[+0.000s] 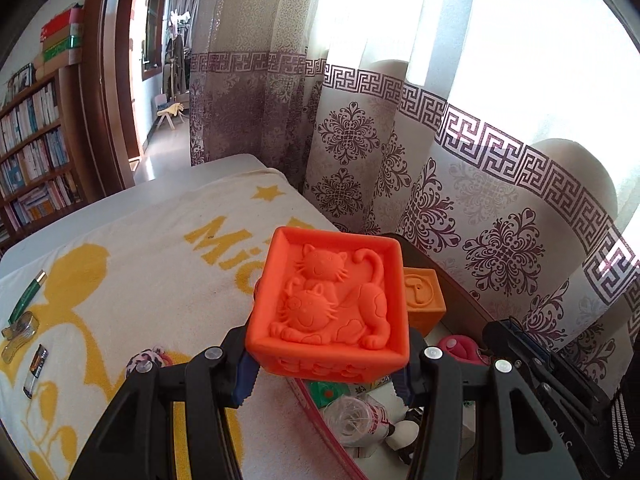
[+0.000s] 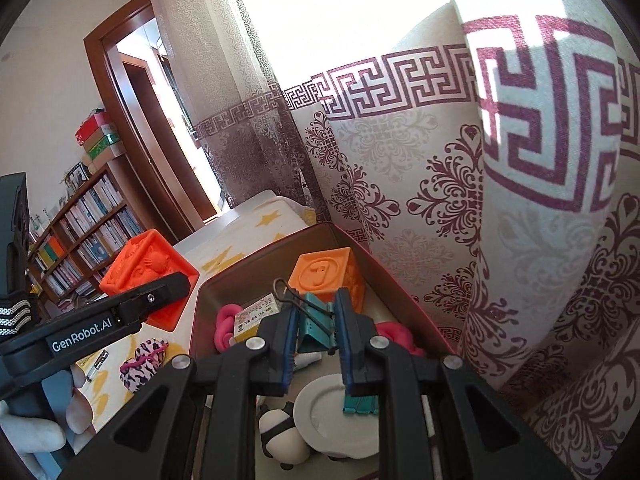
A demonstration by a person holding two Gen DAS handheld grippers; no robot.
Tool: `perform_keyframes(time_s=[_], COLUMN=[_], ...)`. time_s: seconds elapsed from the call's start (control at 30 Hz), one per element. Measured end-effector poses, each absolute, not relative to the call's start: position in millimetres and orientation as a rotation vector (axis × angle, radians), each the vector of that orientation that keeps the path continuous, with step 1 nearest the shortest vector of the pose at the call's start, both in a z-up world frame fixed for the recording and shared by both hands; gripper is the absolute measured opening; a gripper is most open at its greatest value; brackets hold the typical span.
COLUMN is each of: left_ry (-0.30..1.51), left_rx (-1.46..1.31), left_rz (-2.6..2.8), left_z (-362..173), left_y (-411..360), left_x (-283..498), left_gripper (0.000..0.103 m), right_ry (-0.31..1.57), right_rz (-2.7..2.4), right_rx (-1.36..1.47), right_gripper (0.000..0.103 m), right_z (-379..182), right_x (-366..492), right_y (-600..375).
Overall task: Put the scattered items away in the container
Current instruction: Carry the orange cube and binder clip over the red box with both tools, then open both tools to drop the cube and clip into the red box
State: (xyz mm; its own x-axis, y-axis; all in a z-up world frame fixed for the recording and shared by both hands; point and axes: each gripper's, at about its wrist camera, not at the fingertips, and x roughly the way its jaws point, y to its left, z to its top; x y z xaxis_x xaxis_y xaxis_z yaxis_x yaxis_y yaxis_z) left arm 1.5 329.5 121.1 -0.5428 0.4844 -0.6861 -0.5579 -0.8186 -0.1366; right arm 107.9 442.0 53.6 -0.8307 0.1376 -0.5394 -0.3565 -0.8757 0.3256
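1. Readable writing – "GenRobot.AI" in white on the side of the left gripper (image 2: pixel 160 300) in the right wrist view; yellow letters "Mic" on the cream towel (image 1: pixel 140 280); a raised "J" on the light orange block (image 2: pixel 326 270). A small labelled card in the box is too small to read.
2. The left gripper (image 1: pixel 326 376) pinches the red-orange cat block (image 1: pixel 330 300) by its sides, holding it off the towel just left of the box's near-left wall.
3. The right gripper (image 2: pixel 316 332) is pressed together on a teal binder clip (image 2: pixel 316 324), above the inside of the box (image 2: pixel 248 264).
4. Edges – the patterned curtain (image 2: pixel 440 200) hangs right against the box's far and right sides; open towel lies to the left.
5. In the box: the light orange block at the far end, pink pieces, a white round lid (image 2: pixel 332 412) and a panda figure (image 2: pixel 280 436).
6. Left on the towel: a leopard-print scrunchie (image 2: pixel 142 364), a green tube (image 1: pixel 28 296), a small black packet (image 1: pixel 35 366).
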Motion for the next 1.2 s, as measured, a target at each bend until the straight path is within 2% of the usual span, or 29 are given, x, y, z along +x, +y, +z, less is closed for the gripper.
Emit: perform_keyframes(time_s=[0.07,0.13,0.17,0.2,0.27,0.33,0.8,0.97,1.2], left_ry=[0.155,0.193,0.199,0.194,0.205,0.22,0.254,0.25,0.211], left_rx=[-0.981,-0.961,-0.947,-0.929,-0.919,-0.916,-0.91,-0.932,-0.97], left_rz=[2.315,2.306,2.308,2.313,2.315,2.32,2.37,2.385,2.397], left_z=[122.5,123.1,123.7,124.5,124.5,123.2,120.8,117.1,111.5], left_y=[338.6,348.4,351.4,352.8,355.1,354.9,340.2,331.7,311.9], left_x=[0.7,0.9,1.3,2.1,2.9,3.8,6.4,3.6,-0.8], left_gripper=[0.056,0.072,0.091,0.093,0.093,0.093,0.093,0.093,0.093], right_ry=[0.596,0.594,0.597,0.604,0.617,0.614,0.631,0.648,0.618], right_rz=[2.707,2.703,2.7,2.696,2.68,2.662,2.655,2.655,2.673], right_rx=[-0.755,-0.754,-0.758,-0.762,-0.759,-0.749,-0.78,-0.784,-0.792], right_gripper=[0.02,0.022,0.03,0.034,0.05,0.054,0.059,0.068,0.068], right_z=[53.4,52.6,51.9,51.0,49.3,48.5,42.4,40.8,42.6], right_x=[107.4,107.3,107.1,107.0,108.7,111.5,108.8,108.1,104.9], right_y=[440.8,439.9,440.0,440.7,443.2,445.3,439.5,436.8,425.7])
